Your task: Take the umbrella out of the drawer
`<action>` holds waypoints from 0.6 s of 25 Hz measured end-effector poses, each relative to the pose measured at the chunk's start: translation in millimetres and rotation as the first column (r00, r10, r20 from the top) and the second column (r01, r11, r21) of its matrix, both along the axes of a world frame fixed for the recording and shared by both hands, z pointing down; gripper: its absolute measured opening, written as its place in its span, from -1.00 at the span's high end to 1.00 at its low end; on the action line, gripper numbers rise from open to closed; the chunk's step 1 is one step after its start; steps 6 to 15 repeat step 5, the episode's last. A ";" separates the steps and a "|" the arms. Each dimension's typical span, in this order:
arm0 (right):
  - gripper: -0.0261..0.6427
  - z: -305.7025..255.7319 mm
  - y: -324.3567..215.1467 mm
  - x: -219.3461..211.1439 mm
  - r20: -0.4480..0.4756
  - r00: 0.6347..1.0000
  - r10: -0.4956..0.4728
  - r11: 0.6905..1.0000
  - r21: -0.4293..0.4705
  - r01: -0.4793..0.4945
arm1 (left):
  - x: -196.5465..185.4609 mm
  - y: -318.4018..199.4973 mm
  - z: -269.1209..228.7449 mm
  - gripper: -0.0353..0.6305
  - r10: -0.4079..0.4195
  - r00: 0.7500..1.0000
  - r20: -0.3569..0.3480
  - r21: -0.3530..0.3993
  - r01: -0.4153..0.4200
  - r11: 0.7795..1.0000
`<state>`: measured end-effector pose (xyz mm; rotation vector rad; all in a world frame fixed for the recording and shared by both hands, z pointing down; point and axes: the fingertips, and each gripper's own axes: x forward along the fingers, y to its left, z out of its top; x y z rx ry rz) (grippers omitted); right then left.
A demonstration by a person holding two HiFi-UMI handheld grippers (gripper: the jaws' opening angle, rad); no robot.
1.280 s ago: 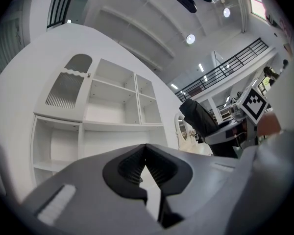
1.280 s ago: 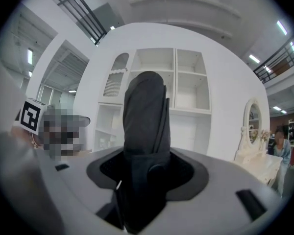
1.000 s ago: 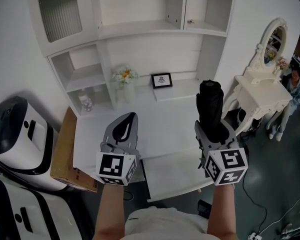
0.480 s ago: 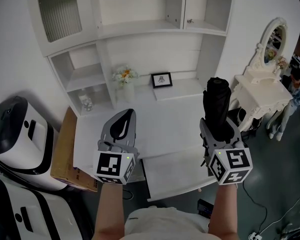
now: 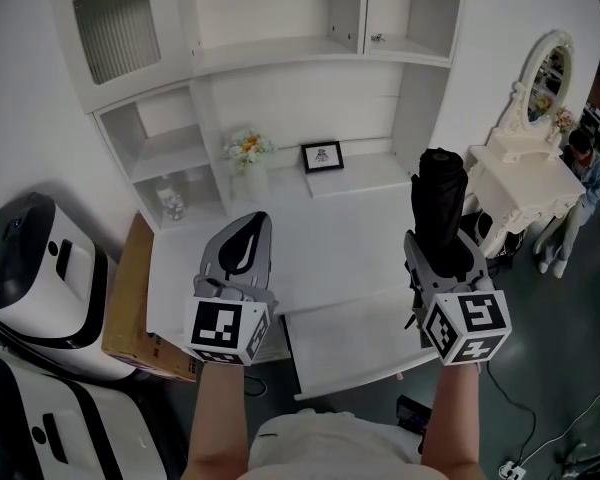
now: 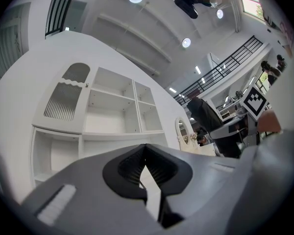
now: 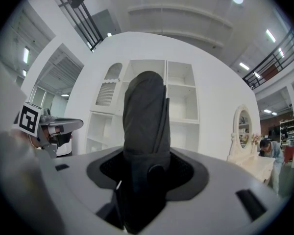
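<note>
A black folded umbrella [image 5: 438,193] stands nearly upright out of my right gripper [image 5: 442,258], which is shut on its lower part. In the right gripper view the umbrella [image 7: 144,111] fills the gap between the jaws of that gripper [image 7: 147,165]. It is held in the air over the right end of the white desk [image 5: 330,238]. The drawer [image 5: 345,346] below the desk's front edge stands pulled out and shows only white inside. My left gripper [image 5: 255,220] hovers over the desk's left part, jaw tips together, with nothing in it [image 6: 146,148].
A white shelf unit [image 5: 280,58] rises behind the desk, with a flower vase [image 5: 248,153], a small picture frame [image 5: 323,158] and a glass jar [image 5: 170,204]. A white vanity with a mirror [image 5: 525,163] stands right, a person [image 5: 585,168] beyond it. A cardboard box [image 5: 130,308] and white machines [image 5: 30,268] are on the left.
My right gripper has drifted a little to the right with the umbrella. The left gripper has stayed almost where it was.
</note>
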<state>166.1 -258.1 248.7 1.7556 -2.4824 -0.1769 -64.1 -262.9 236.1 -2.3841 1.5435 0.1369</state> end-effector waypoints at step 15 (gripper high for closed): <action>0.21 -3.1 0.9 5.3 0.015 1.000 -0.003 1.000 0.006 0.003 | 3.5 0.4 -0.4 0.86 0.005 1.000 0.006 0.003 -0.005 1.000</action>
